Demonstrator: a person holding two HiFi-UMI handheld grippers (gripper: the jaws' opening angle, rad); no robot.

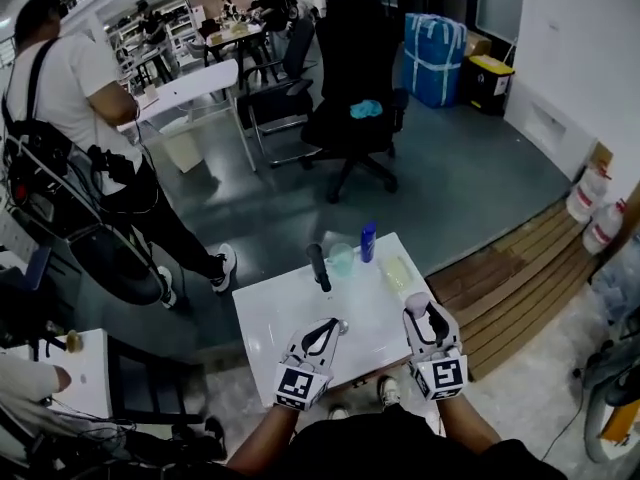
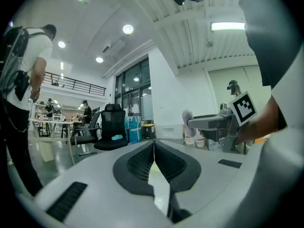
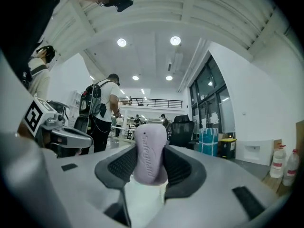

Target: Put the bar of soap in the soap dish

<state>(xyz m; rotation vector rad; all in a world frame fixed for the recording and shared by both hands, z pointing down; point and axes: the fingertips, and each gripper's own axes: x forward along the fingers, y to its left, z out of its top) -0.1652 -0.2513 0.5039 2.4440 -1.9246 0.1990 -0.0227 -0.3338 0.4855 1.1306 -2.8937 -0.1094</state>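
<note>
A pale lilac bar of soap (image 3: 150, 158) stands on end between the jaws of my right gripper (image 3: 151, 152), which is shut on it. In the head view the right gripper (image 1: 416, 308) hovers over the near right edge of the white table (image 1: 285, 318), with the soap (image 1: 412, 302) at its tip. A pale yellowish soap dish (image 1: 397, 271) lies on the table just beyond it, apart from the soap. My left gripper (image 1: 333, 326) is over the table's near middle; in its own view the left gripper (image 2: 153, 148) has its jaws closed with nothing between them.
At the table's far edge stand a blue bottle (image 1: 368, 240), a clear cup (image 1: 341, 259) and a black handle-like object (image 1: 318, 266). A person (image 1: 70, 98) stands to the left. Farther back is a black office chair (image 1: 355, 88). Wooden boards (image 1: 520, 268) lie on the right.
</note>
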